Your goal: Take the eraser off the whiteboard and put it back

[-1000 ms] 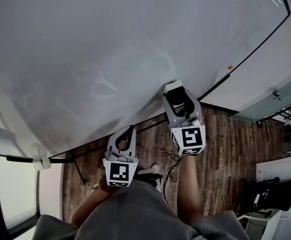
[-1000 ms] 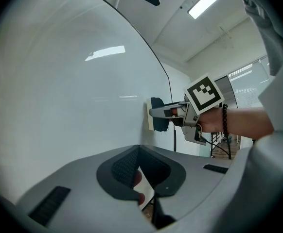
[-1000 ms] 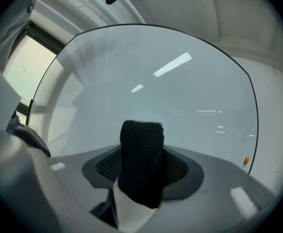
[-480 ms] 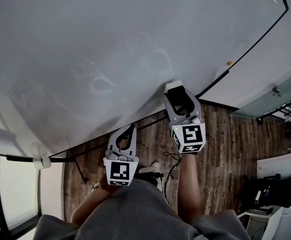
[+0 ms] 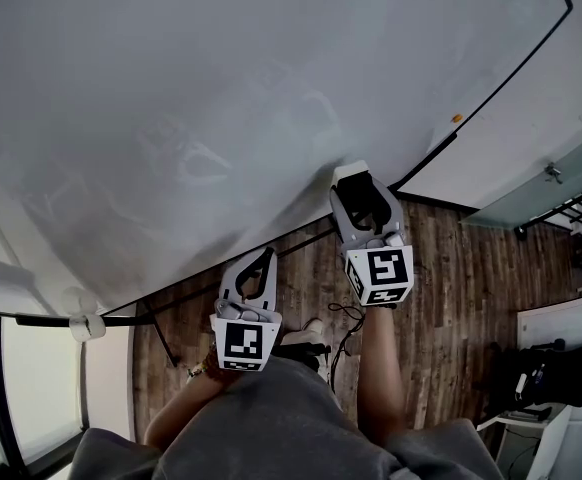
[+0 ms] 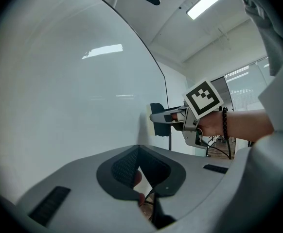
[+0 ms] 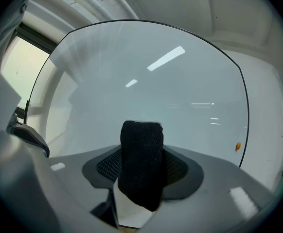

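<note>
Holding the eraser (image 7: 141, 164) is the job of the right tongs (image 5: 356, 184): its jaws stand fairly wide and press on both sides of it, with the black felt upright between the pads and the pale body below. In the head view the eraser sits just past centre toward 1 o'clock, at the lower edge of the whiteboard (image 5: 221, 98), above the wooden floor (image 5: 441, 298). The left gripper view shows it right at the board's surface, but whether it touches or hangs just off it I cannot tell. A small orange dot (image 5: 457, 118) sits on the board at 2 o'clock from the eraser, well apart.

The left tongs (image 6: 137, 149) are narrow, tips together with nothing between them, waiting at 7 o'clock from the right one and near the board but not on it.

By my reading, the step in hand is the one at the board itself, either the lift-off or the return. Which of the two these views alone do not settle.

If it is the return, the next move calls for bringing the eraser flat against the board, letting it seat, then widening the jaws and backing straight away so it is not dragged off.
</note>
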The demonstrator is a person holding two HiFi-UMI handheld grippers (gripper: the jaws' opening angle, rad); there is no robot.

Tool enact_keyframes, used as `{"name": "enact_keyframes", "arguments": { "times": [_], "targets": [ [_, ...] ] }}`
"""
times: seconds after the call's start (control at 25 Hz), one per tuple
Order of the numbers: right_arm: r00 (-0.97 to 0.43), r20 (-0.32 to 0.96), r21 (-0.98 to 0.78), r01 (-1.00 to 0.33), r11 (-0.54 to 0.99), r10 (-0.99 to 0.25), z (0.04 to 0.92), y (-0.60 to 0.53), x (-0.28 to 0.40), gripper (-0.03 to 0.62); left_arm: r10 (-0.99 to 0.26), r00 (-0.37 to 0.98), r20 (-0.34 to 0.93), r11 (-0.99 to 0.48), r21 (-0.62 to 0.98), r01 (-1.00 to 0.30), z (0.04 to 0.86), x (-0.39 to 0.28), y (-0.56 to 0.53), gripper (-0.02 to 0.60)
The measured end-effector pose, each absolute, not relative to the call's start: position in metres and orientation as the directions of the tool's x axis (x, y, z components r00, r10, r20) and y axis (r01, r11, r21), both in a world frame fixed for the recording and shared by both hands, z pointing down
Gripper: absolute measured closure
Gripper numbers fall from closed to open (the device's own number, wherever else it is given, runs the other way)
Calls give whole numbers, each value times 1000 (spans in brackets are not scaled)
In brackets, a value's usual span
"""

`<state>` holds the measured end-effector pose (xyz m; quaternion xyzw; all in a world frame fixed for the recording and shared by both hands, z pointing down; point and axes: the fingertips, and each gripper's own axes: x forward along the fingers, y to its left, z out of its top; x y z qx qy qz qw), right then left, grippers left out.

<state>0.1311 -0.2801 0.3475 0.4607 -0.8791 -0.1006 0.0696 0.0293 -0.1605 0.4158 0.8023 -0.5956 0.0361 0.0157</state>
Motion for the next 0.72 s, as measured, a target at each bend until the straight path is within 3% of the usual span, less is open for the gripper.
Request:
{"name": "enact_keyframes", "arguments": {
  "times": [0.72],
  "targets": [
    [-515,28,218,-833,508,-857,354,-255,144,361,-939,334,80,-336,-11,-942,420,30,-145,575]
  ]
}}
